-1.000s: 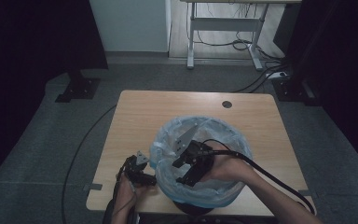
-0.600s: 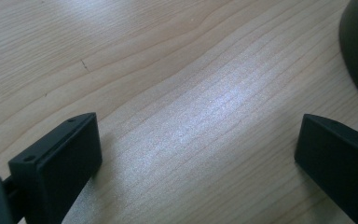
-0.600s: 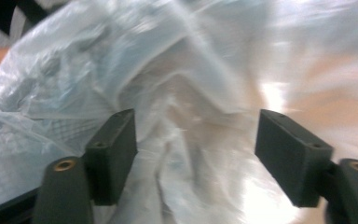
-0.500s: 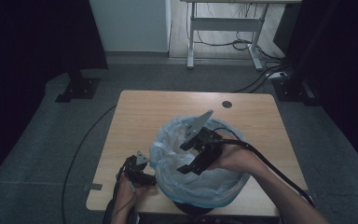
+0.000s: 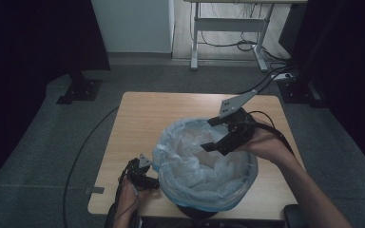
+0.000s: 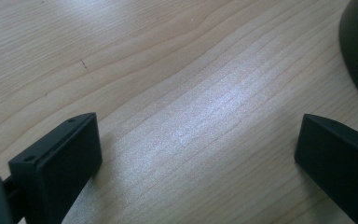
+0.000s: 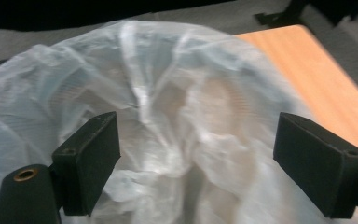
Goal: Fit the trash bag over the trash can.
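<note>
We hold our right tool, jaws apart, over the bag-lined bin at the worktop's near edge, probably to seat the liner. Our left tool, also apart, rests beside the bin's left rim.

No text, label, brand, number or sign can be read anywhere on the things in these views.
</note>
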A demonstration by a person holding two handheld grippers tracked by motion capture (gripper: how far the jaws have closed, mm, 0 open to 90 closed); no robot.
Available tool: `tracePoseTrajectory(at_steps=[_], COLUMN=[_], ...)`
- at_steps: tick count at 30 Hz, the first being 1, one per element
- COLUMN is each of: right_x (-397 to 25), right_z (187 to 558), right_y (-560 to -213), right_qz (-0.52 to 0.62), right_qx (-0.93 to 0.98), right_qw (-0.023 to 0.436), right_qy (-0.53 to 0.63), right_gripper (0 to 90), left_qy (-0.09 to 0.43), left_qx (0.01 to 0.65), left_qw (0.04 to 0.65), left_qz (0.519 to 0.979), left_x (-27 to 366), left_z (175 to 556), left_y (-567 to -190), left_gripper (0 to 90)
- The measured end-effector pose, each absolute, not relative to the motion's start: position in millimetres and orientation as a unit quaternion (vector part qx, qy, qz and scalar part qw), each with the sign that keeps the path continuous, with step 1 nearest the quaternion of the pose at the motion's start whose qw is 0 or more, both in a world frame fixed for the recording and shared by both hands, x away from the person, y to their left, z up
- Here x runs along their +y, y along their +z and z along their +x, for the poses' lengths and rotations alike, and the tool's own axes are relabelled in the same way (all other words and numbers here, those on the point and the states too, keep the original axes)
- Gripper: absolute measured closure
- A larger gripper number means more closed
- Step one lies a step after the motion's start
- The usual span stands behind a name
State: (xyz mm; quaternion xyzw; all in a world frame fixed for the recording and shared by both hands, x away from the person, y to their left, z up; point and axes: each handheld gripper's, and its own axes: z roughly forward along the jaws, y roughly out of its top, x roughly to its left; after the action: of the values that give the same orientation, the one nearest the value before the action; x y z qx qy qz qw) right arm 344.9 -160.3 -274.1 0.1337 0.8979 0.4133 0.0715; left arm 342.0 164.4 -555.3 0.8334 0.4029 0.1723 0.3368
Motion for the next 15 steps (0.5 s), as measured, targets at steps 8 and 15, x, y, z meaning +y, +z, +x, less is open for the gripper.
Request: tracePoseTrajectory(at_steps=[8, 15], right_x=[-199.3, -231.0], right_z=[353.9, 359.4], right_y=[-270.3, -272.1], right_qz=[0.182, 0.221], right_qx=[0.869, 0.851], right_qw=[0.116, 0.141], right_qy=[0.446, 0.455], right_gripper=[13.3, 13.2], left_qy=[0.173, 0.172], left_qx=[0.403, 0.403], left_qw=[0.337, 0.337], left_qz=[0.833, 0.833], left_x=[164.4, 164.4], left_z=[342.0, 342.0], left_y=[-555.3, -555.3], left_gripper=[0.3, 0.2])
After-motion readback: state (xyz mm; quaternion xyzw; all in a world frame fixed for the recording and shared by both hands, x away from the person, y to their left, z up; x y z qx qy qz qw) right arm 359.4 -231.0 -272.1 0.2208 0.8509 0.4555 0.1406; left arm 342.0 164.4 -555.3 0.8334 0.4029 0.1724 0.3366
